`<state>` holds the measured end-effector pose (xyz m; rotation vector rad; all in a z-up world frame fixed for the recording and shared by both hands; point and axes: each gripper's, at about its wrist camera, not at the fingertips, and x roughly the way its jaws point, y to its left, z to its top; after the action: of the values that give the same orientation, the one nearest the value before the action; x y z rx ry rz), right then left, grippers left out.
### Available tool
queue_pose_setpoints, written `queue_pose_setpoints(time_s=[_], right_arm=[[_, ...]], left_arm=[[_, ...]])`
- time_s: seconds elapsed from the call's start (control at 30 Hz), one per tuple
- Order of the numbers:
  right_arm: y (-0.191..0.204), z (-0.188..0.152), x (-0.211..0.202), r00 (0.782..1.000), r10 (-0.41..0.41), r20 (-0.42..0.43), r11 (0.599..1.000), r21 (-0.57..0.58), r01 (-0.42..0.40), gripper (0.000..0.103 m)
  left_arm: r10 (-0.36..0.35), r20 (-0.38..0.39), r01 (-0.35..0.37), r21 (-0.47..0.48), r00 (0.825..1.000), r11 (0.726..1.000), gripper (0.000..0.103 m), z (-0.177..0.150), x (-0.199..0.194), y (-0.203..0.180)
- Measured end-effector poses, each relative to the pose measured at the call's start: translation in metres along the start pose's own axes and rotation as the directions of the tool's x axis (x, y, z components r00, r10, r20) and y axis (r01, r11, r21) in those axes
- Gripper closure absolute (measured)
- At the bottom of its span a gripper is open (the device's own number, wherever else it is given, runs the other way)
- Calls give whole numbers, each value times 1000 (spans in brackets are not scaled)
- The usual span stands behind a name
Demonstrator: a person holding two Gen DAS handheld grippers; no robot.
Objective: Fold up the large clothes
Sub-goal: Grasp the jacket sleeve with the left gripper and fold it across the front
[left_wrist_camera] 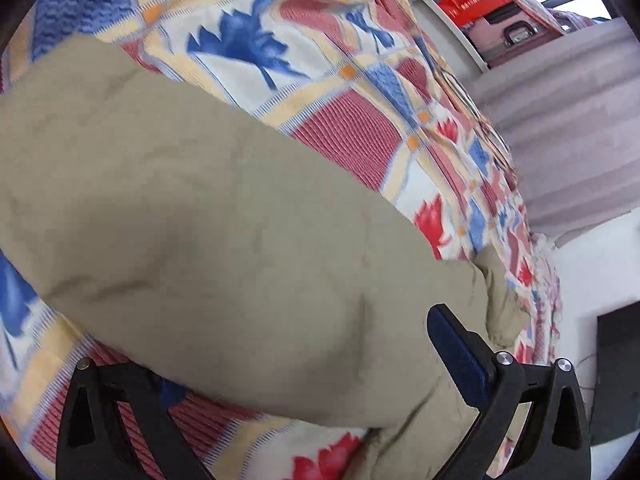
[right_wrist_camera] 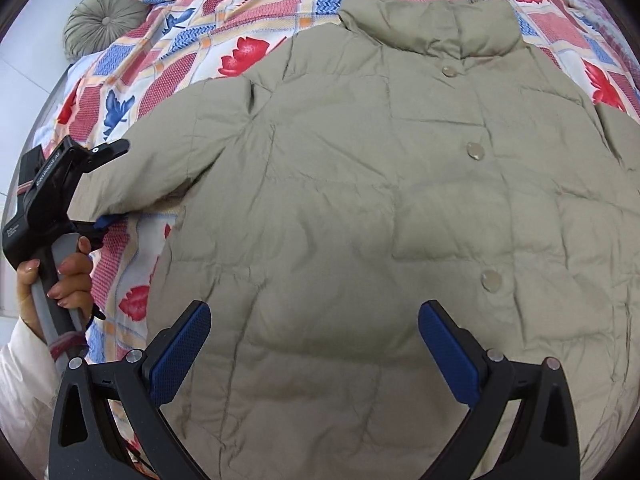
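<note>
A khaki puffer jacket (right_wrist_camera: 360, 200) lies front up on the bed, collar far, snaps closed down its middle. My right gripper (right_wrist_camera: 315, 308) hovers open over the jacket's lower body, nothing between its blue pads. The jacket's sleeve (right_wrist_camera: 160, 160) stretches out to the left. My left gripper (right_wrist_camera: 114, 184), held by a person's hand (right_wrist_camera: 68, 276), is open with its jaws wide on either side of the sleeve's end. In the left wrist view the sleeve (left_wrist_camera: 200, 220) fills the space of the left gripper (left_wrist_camera: 304, 352) and covers its left finger.
A quilt (right_wrist_camera: 224, 16) patterned with red and blue leaves covers the bed. A round green cushion (right_wrist_camera: 102, 16) sits at the far left corner. A window (left_wrist_camera: 500, 20), a pale curtain (left_wrist_camera: 568, 128) and a dark object (left_wrist_camera: 616, 372) lie beyond the bed's edge.
</note>
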<state>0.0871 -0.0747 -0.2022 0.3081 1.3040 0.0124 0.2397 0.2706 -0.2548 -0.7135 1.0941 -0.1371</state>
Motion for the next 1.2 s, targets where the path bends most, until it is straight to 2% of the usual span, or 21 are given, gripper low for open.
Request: queue_pose_setpoints(time_s=[0.07, 0.13, 0.17, 0.2, 0.23, 0.27, 0.3, 0.33, 0.37, 0.4, 0.43, 0.5, 0.63, 0.8, 0.93, 1.07, 1.13, 1.2], right_arm=[[7, 12, 6, 1000, 24, 13, 1000, -7, -24, 0], [16, 25, 11, 999, 43, 30, 999, -13, -43, 0], [22, 33, 14, 998, 53, 41, 998, -16, -52, 0], [27, 40, 17, 997, 62, 55, 998, -18, -61, 0], [32, 47, 20, 996, 62, 67, 998, -19, -61, 1], [38, 54, 23, 995, 63, 80, 998, -18, -62, 5], [44, 60, 27, 994, 60, 88, 998, -19, -58, 19], [50, 67, 33, 995, 58, 87, 998, -21, -56, 30], [54, 72, 39, 995, 62, 77, 998, -19, -60, 59], [58, 77, 47, 995, 75, 63, 997, -11, -75, 79], [61, 81, 55, 994, 98, 56, 995, 4, -98, 82], [66, 89, 67, 988, 141, 57, 989, 26, -143, 86], [71, 95, 88, 974, 223, 47, 973, 57, -225, 86], [69, 89, 124, 961, 276, -14, 954, 123, -272, 86], [63, 88, 128, 947, 317, -44, 940, 148, -308, 86], [39, 80, 100, 919, 392, -37, 905, 193, -378, 86], [10, 71, 78, 926, 379, -7, 898, 243, -366, 86], [-25, 62, 51, 946, 321, 38, 909, 269, -319, 86]], left_arm=[[95, 49, -95, 6, 994, 995, 0, 20, -2, 13], [171, 64, -171, -13, 983, 985, 4, 34, 1, 26], [199, 61, -198, -33, 978, 980, 22, 41, 4, 33], [215, 45, -213, -52, 976, 976, 46, 45, 8, 41], [213, 26, -210, -73, 977, 975, 56, 47, 10, 49], [197, 19, -194, -93, 980, 976, 75, 49, 11, 54], [191, 18, -188, -104, 981, 977, 84, 51, 10, 56], [198, 25, -195, -99, 980, 976, 86, 49, 5, 55], [214, 41, -210, -82, 976, 974, 86, 50, 1, 51], [229, 62, -226, -54, 971, 973, 86, 49, -6, 45], [237, 87, -236, -19, 968, 971, 86, 46, -17, 37], [234, 138, -244, 57, 962, 968, 93, 43, -36, 18], [166, 207, -205, 185, 964, 961, 93, 39, -72, -23], [29, 207, -102, 350, 978, 931, 93, 23, -86, -97], [-67, 163, -17, 466, 984, 885, 93, -4, -75, -167], [-122, 77, 58, 566, 989, 822, 93, -46, -48, -235], [-130, 37, 81, 606, 991, 791, 93, -71, -31, -263], [-119, -14, 99, 657, 993, 747, 93, -102, -7, -291]])
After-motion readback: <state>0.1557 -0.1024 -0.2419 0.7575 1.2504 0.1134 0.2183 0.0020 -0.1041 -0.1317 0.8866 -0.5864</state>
